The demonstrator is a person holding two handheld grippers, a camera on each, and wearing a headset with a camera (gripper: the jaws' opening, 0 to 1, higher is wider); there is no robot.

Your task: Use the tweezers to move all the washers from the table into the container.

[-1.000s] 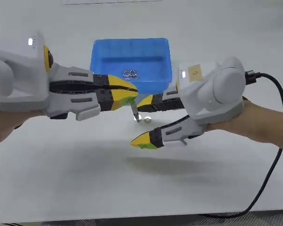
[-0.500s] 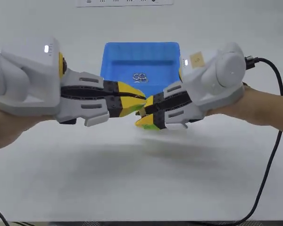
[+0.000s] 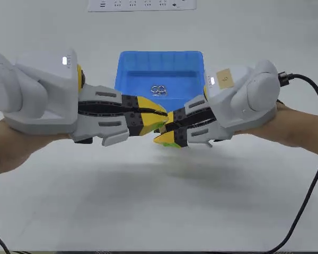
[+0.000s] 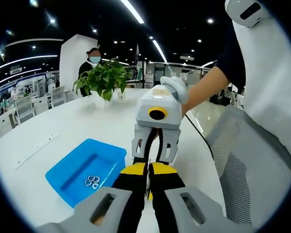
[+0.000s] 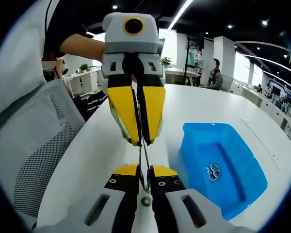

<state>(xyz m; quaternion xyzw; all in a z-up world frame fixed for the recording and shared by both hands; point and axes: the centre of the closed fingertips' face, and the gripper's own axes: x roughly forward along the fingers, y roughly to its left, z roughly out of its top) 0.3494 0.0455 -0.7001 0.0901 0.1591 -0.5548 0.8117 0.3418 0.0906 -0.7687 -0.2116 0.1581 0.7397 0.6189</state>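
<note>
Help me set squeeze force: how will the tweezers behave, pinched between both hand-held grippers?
The tweezers look like two thin metal legs, so probably springy, closing under light pressure. Slim and smooth-looking, they may twist or slip between the left hand-held gripper and the right hand-held gripper. They seem light for their length.
</note>
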